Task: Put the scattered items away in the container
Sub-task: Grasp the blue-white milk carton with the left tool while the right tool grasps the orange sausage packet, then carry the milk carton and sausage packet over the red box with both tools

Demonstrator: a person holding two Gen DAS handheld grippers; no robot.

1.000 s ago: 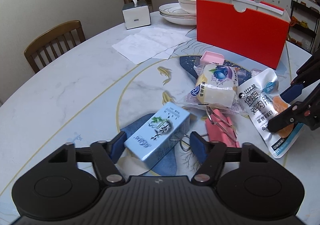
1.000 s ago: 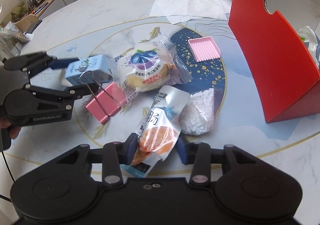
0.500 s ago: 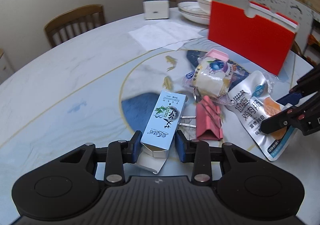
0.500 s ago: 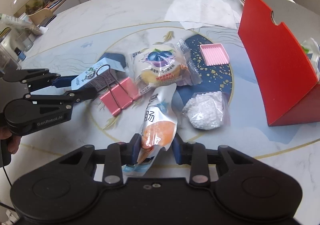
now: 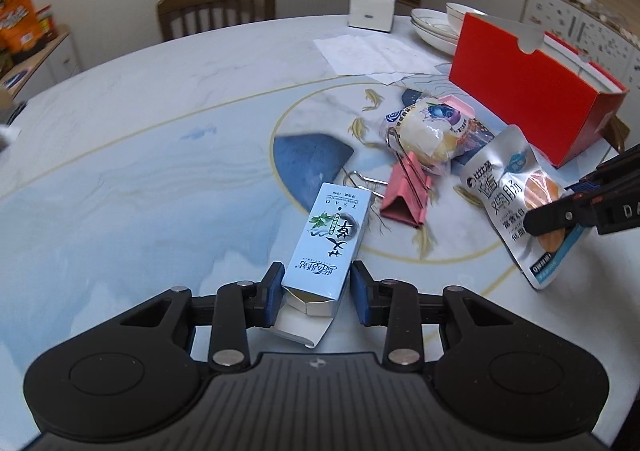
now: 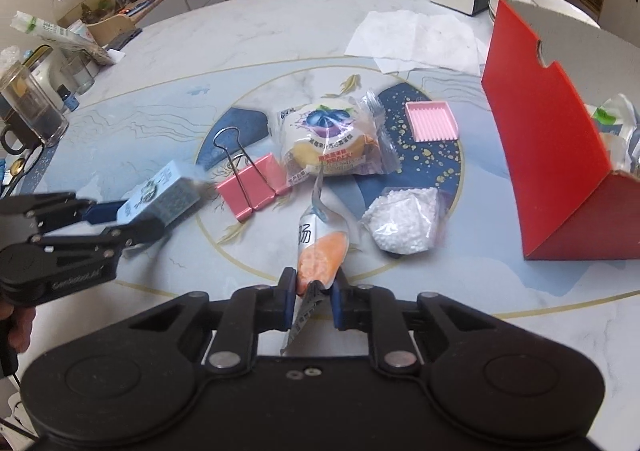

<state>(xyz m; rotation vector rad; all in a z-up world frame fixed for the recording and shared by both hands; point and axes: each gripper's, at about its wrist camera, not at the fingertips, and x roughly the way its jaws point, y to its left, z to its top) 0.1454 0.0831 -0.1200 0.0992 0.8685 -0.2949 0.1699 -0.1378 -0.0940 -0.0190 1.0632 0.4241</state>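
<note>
Since a second ago both jaws closed in: left gripper (image 5: 316,288) clamps pale-blue cardboard tea box (image 5: 329,239); right gripper (image 6: 314,298), still closing, pinches silver-orange foil sausage pouch (image 6: 320,255).

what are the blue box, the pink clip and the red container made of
Blue box: thin printed cardboard, slightly glossy; its end flap is folded open. Pink binder clip: probably painted sheet metal, with bare wire handles. Red container: cardboard, matte red outside, pale grey on the inner face.

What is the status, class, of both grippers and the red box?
Left gripper grips pale blue carton. Right gripper closing on silver sausage pouch. Red cardboard box unobstructed.
</note>
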